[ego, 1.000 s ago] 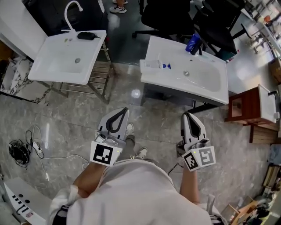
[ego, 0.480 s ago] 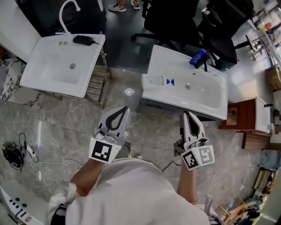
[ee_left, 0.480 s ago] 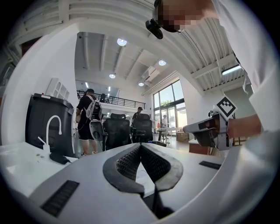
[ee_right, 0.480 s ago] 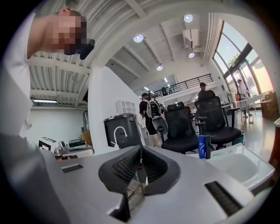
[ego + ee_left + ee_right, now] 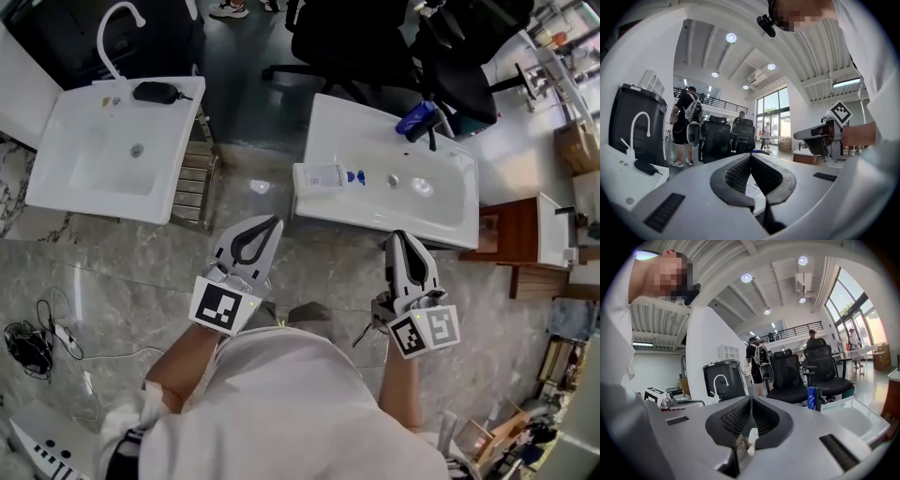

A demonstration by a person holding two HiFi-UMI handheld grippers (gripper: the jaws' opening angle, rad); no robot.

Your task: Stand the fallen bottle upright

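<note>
A white basin [image 5: 103, 155] with a curved tap [image 5: 99, 42] stood left; black office chairs [image 5: 347, 42] behind (two at least); tangled cables [image 5: 25, 342] lay on grey marble floor [image 5: 112, 272].

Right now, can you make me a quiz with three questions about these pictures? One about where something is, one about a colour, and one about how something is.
1. Where does the fallen bottle lie?
A. on the floor
B. on the rim of the right-hand sink
C. in the left-hand sink's bowl

2. What colour is the bottle's cap?
A. blue
B. red
C. green

3. How is the left tool?
A. wide open
B. gripping the bottle
C. shut and empty

Answers:
1 B, since the head view shows the bottle on its side at that sink's near left corner.
2 A, since the small cap at the bottle's end is blue.
3 C, since the left gripper view shows the jaws meeting at the tip with nothing between them.
</note>
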